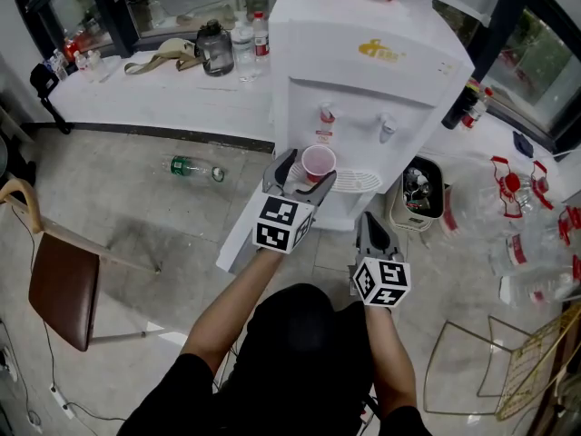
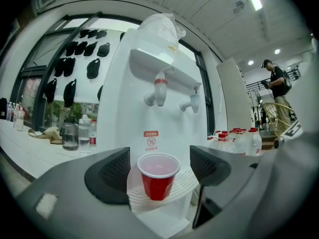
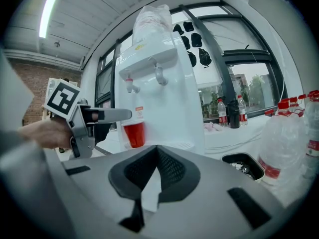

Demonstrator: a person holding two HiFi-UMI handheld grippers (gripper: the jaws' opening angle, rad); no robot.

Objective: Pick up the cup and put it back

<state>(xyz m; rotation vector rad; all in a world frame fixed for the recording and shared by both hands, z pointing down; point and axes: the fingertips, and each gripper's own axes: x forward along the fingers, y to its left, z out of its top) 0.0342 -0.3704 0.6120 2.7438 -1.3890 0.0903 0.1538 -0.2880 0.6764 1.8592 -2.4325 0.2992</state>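
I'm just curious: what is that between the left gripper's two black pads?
A red cup, standing upright on the white drip tray. The left gripper view shows the pads clear of it on both sides.

Bright, even light; fisheye edges dark, warped.

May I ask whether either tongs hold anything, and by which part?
Nothing is held: the red cup stands untouched between the open left tongs.
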